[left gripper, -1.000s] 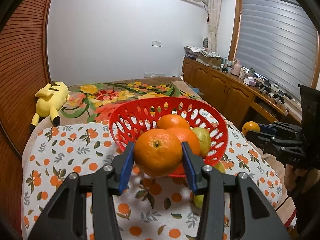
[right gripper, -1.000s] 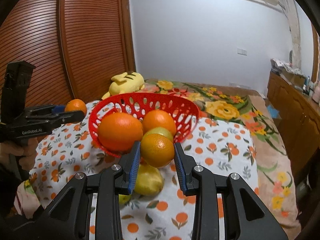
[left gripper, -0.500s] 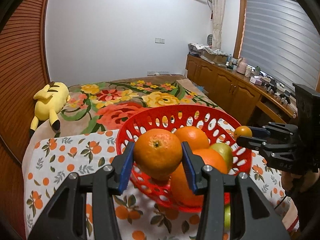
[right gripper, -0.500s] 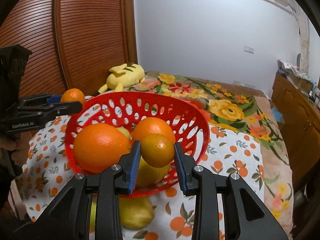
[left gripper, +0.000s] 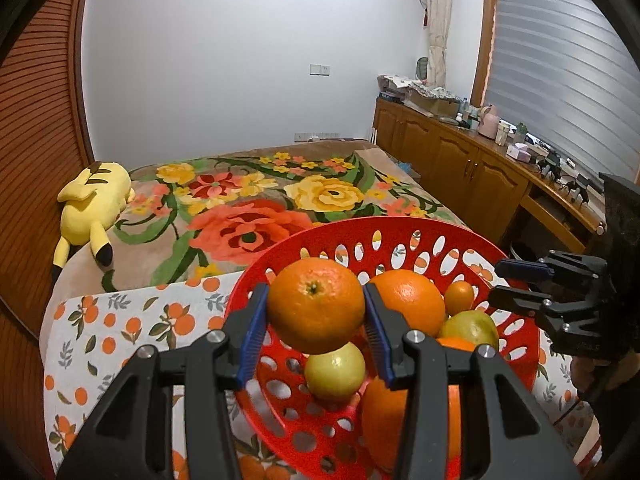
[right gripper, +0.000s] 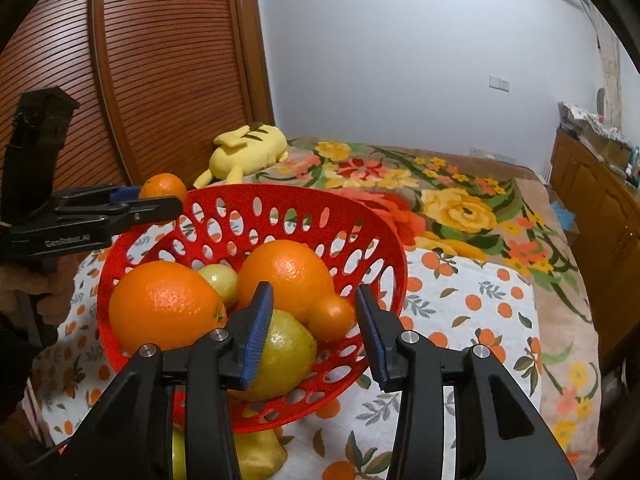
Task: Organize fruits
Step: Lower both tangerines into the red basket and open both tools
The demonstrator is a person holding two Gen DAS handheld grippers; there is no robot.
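A round red plastic basket (right gripper: 256,204), its wall pierced with oval holes, stands on a white cloth printed with small oranges and leaves (right gripper: 472,296) spread over the near end of the bed. From the right wrist view it holds five fruits: two large oranges with pebbled, glossy skin (right gripper: 164,306) (right gripper: 286,274), one small smooth mandarin (right gripper: 332,317) touching the right one, a small yellow-green round fruit (right gripper: 218,276) tucked between the two oranges, and a larger dull yellow-green lemon-like fruit (right gripper: 286,354) at the near side. Just outside the basket's near edge, on the cloth, another yellow, lumpy fruit (right gripper: 260,454) lies partly hidden by the rim.

The left gripper (left gripper: 315,330) clamps a round mandarin (left gripper: 316,305) between its blue ribbed pads, stem dimple facing the camera; the fruit hangs over the basket's left rim (left gripper: 360,226), above the small green fruit (left gripper: 335,370). The right gripper (right gripper: 314,336) stands spread wide with nothing between its blue pads, poised over the basket's near-right side just above the small mandarin.

Beyond the cloth, a plush blanket with large red and yellow flowers (left gripper: 256,208) covers the bed. One soft yellow plush toy (left gripper: 92,208) lies at the bed's left edge, beside a wall of ribbed brown wooden panels (right gripper: 160,60). Wooden cabinets (left gripper: 452,160) line the right side.
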